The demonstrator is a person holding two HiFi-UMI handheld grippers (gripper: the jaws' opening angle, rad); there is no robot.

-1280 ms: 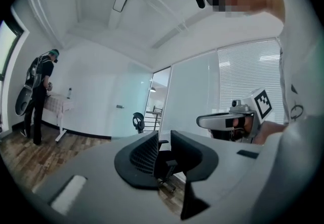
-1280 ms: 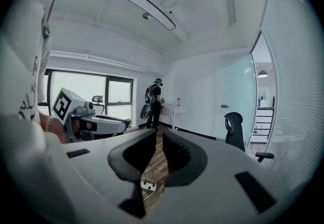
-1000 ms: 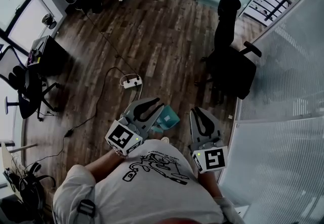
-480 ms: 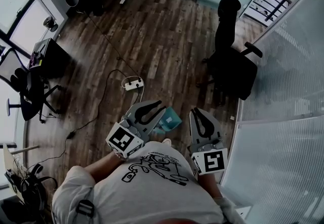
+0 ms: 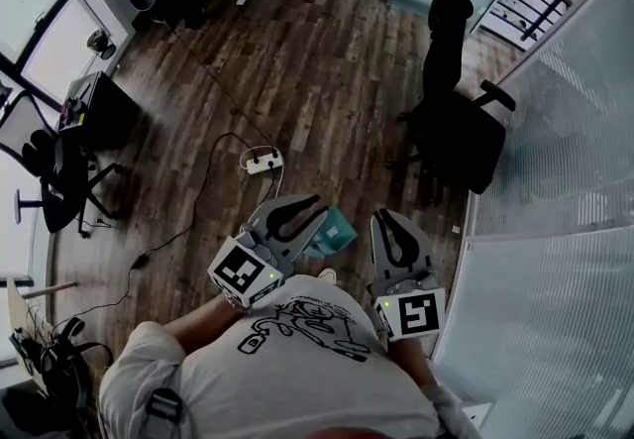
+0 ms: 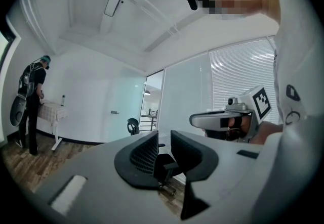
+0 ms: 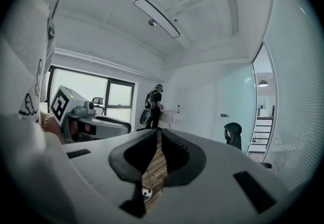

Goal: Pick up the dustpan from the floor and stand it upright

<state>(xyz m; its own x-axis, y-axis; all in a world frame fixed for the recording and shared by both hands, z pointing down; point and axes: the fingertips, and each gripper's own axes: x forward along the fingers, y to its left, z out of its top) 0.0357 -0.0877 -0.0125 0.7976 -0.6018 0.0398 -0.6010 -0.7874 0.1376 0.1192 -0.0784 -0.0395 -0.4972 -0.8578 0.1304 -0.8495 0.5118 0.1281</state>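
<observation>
The teal dustpan (image 5: 335, 231) lies on the wooden floor just in front of the person, partly hidden under my left gripper (image 5: 309, 204). That gripper is held level above it, and its jaws stand a little apart with nothing between them (image 6: 164, 139). To the dustpan's right, my right gripper (image 5: 382, 217) is also held level. Its jaws are drawn together to a thin slit and hold nothing (image 7: 158, 134). Neither gripper view shows the dustpan. Both look out across the room.
A black office chair (image 5: 456, 130) stands ahead on the right, next to a glass partition with blinds (image 5: 555, 229). A white power strip (image 5: 261, 162) and its cable lie on the floor ahead. A desk and chairs (image 5: 84, 115) are at the left. Another person (image 6: 30, 101) stands at a far table.
</observation>
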